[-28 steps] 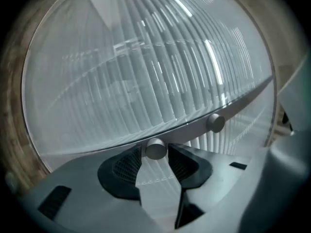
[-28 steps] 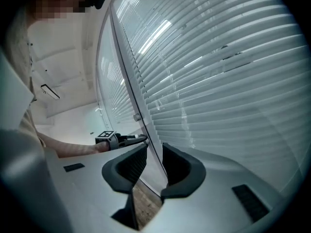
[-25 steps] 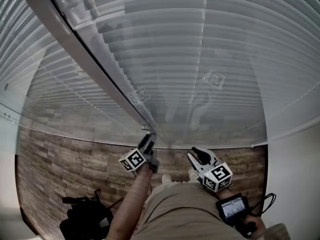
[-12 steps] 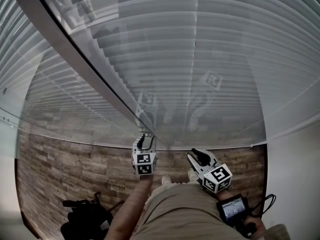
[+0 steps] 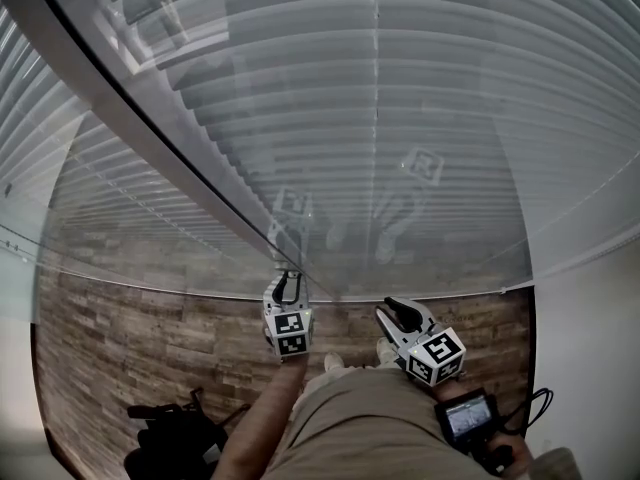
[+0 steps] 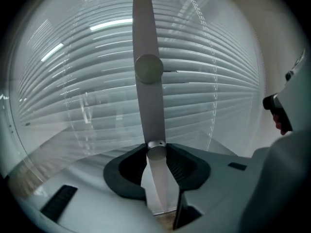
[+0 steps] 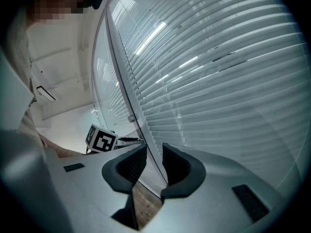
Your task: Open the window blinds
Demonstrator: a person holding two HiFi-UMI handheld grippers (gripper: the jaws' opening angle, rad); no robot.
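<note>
- Grey left gripper (image 6: 156,155), nearest: jaws clamped on the wand (image 6: 147,101) near its lower end.
- Right gripper (image 7: 149,165), beside it: jaws slightly parted, empty.
- Wand's long axis rises away from the left jaws, before the closed blinds (image 5: 450,118).

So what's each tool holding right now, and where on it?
Left tool grips the wand near its lower end; right tool holds nothing.

The floor (image 5: 130,338) is brown wood planks. A black thing (image 5: 170,438) lies on it, near the person's shoes (image 5: 333,360).
</note>
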